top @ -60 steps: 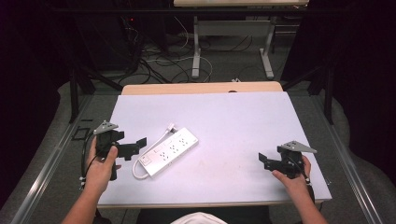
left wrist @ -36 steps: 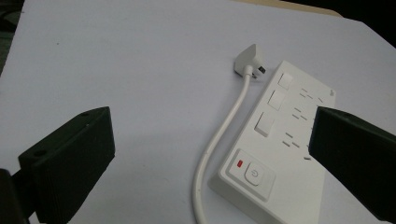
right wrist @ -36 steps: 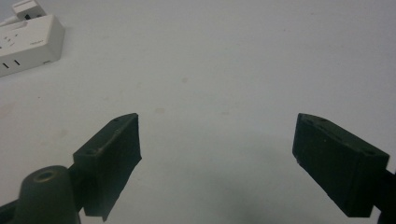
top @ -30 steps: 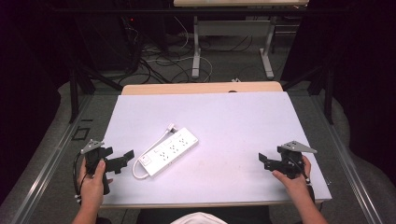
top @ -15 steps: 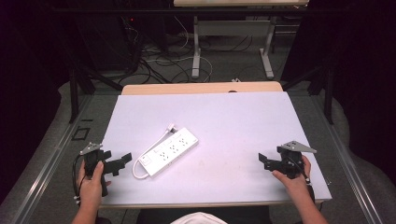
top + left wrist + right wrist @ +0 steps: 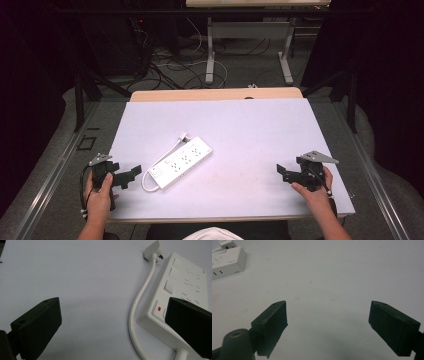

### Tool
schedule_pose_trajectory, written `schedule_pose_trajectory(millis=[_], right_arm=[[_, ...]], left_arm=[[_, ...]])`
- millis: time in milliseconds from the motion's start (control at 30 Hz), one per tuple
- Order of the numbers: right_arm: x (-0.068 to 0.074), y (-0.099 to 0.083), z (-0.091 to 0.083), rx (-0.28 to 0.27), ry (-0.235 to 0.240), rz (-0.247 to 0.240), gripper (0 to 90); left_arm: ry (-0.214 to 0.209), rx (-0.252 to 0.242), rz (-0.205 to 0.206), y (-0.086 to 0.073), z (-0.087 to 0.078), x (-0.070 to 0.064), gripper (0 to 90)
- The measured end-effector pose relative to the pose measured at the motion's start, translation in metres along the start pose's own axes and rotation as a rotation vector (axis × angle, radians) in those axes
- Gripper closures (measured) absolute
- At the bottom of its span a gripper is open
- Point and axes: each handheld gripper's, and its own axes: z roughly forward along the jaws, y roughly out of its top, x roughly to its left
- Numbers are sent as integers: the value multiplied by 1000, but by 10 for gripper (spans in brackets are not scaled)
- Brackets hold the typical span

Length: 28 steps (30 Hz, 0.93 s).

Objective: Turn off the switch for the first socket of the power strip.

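We hold both claws wide over the desk point(image 6: 240, 125): left claw point(image 6: 131, 174) beside the power strip point(image 6: 181, 161), right claw point(image 6: 283, 172) well apart.

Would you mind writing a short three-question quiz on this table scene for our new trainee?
1. True or false: the left gripper is shut on the power strip.
2. Which gripper is nearer the power strip: A left, B right?
3. Fill in: the strip's plug lies on the ____, not in a socket.

Key: 1 false, its jaws stand open beside it; 2 A; 3 table.
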Motion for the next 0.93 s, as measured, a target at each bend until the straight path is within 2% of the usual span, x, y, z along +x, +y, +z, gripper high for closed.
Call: schedule_pose_trajectory(millis=[33, 67, 100, 133, 200, 233, 300, 533, 600, 933], right_arm=[[0, 0, 0, -3, -1, -1, 146], [0, 0, 0, -5, -1, -5, 146], [0, 0, 0, -5, -1, -5, 146], [0, 0, 0, 1, 2, 2, 146], [-1, 0, 0, -1, 2, -8, 146], [0, 0, 1, -6, -5, -1, 146], [0, 0, 1, -6, -4, -5, 146], [0, 0, 1, 0, 2, -5, 146], [0, -1, 1, -1, 1, -6, 146], [0, -1, 0, 4, -3, 0, 146]], left_arm=[[5, -15, 0, -1, 2, -1, 7], [7, -14, 1, -1, 3, -2, 6], [2, 12, 11, 0, 1, -2, 6], [8, -10, 8, -1, 3, -3, 6], [7, -6, 11, -1, 4, -4, 7], [3, 13, 17, -1, 3, -4, 6], [7, -2, 15, -1, 5, -4, 6], [15, -1, 13, -2, 6, -4, 7], [17, 14, 21, -1, 6, -3, 7], [19, 0, 24, -1, 7, -4, 7]])
